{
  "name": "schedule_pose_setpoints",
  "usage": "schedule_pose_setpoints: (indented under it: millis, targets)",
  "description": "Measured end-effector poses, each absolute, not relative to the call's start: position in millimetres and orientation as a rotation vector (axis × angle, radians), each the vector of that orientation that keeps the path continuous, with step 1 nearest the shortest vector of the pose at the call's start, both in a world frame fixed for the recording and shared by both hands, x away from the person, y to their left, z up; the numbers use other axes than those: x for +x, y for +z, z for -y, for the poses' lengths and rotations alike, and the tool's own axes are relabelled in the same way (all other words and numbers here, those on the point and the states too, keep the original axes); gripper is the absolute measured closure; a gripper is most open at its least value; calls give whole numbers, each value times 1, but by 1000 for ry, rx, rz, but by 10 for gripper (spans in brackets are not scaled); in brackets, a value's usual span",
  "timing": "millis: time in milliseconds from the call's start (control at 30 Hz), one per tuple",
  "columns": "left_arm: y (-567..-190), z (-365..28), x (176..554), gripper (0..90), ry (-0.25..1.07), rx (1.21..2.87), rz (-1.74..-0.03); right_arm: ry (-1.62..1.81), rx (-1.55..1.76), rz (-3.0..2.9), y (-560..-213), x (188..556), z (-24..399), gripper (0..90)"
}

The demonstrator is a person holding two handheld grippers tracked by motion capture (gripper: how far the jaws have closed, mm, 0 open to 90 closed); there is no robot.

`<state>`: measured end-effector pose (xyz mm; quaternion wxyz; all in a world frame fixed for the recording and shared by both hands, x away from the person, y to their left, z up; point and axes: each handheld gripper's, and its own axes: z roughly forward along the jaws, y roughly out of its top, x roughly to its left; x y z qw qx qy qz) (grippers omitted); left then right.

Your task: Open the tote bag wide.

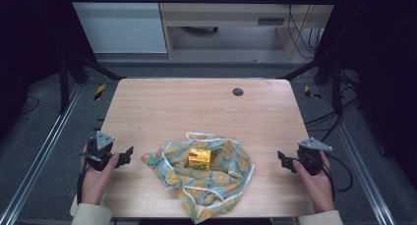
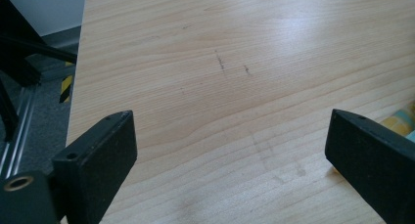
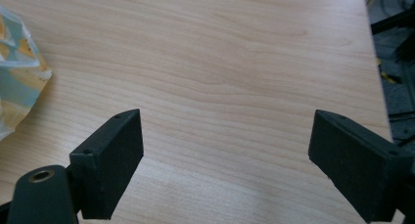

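A crumpled cloth with a teal and orange print lies near the table's front edge. On its middle sits a small yellow box. My left gripper rests at the table's left side, a short way left of the cloth, open with nothing between its jaws. In the left gripper view a corner of the cloth peeks in past the right jaw. My right gripper is at the table's right side, open and empty. The right gripper view has the cloth's edge at its far left.
The wooden table has a round dark grommet near its far edge. Black frame posts and cables stand to either side, and grey floor rails run along both table sides. Furniture and a white panel stand behind the table.
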<state>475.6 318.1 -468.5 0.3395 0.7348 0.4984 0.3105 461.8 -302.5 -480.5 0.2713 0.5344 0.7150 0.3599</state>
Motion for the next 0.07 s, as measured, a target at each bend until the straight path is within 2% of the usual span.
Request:
schedule_pose_setpoints:
  millis: [67]
  targets:
    - [-469, -318, 476, 50, 798, 1908, -1304, 971, 1413, -1904, -481, 460, 303, 120]
